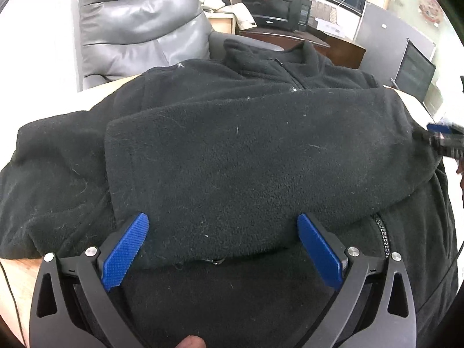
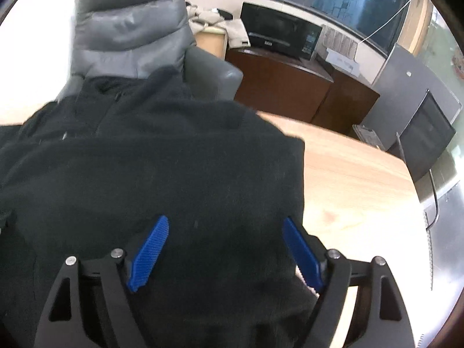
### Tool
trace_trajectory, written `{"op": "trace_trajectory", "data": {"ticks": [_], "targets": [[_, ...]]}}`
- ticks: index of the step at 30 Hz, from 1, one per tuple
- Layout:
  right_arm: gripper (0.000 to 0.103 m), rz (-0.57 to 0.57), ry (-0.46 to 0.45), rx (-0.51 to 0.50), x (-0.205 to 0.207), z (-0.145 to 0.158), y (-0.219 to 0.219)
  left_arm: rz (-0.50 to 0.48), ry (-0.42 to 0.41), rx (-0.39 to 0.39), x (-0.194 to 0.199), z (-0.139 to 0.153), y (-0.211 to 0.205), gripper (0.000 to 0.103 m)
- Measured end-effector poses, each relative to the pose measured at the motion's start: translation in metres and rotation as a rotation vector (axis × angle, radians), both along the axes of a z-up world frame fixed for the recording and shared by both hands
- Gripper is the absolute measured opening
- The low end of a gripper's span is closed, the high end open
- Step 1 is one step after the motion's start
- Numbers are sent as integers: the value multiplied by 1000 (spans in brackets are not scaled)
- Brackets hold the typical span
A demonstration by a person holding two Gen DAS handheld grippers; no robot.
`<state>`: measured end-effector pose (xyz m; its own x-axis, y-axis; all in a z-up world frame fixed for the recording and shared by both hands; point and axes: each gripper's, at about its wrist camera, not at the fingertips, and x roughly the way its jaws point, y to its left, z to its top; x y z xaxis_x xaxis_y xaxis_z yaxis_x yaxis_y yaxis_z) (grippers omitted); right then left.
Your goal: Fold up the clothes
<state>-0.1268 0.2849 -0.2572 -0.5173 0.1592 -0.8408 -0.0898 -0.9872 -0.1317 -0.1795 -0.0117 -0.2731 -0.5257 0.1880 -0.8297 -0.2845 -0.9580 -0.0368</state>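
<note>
A black fleece jacket (image 1: 220, 150) lies spread on a light wooden table (image 2: 348, 179), collar and zipper toward the far side. One sleeve is folded across its chest. My left gripper (image 1: 222, 226) hovers open over the near edge of that folded sleeve, its blue pads wide apart with only fleece below them. At the right edge of the left wrist view, the right gripper (image 1: 443, 137) shows at the jacket's right side. In the right wrist view, my right gripper (image 2: 224, 229) is open above the jacket (image 2: 162, 179) near its right edge, nothing pinched between its fingers.
A grey leather chair (image 1: 139, 26) stands behind the table. Further back are a dark wooden cabinet (image 2: 278, 87) with a black microwave (image 2: 279, 33) and a dark monitor (image 2: 429, 133). Bare tabletop stretches to the right of the jacket. A cable (image 2: 435, 200) hangs off the table's right end.
</note>
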Motion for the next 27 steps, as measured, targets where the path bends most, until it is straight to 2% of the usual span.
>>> {"op": "trace_trajectory", "data": {"ticks": [3,6,8,11,14,17,18,21,23,27], "targets": [[87,15,-90,-4,6,-19,0,21,4,9,0,5,-6,103],[86,14,-57,-3,7,-6,-3,112,33,35,8,23,-35,103],[86,39,23,-12,11,22,-14,197,64,72,16,40,-68,103],[86,154,171,-19,15,66,-50,405,122,147,32,71,-152,103],[86,292,304,-58,24,96,-93,607,124,146,41,77,-234,103],[86,367,362,-88,26,99,-131,864,45,122,43,62,-325,103],[86,384,349,-106,23,94,-144,909,27,124,43,56,-345,103],[86,417,323,-125,18,84,-170,988,11,117,39,41,-388,103],[86,435,308,-131,15,78,-185,1002,12,108,32,32,-411,103],[86,473,277,-142,9,67,-214,1074,-5,176,20,12,-457,103]]}}
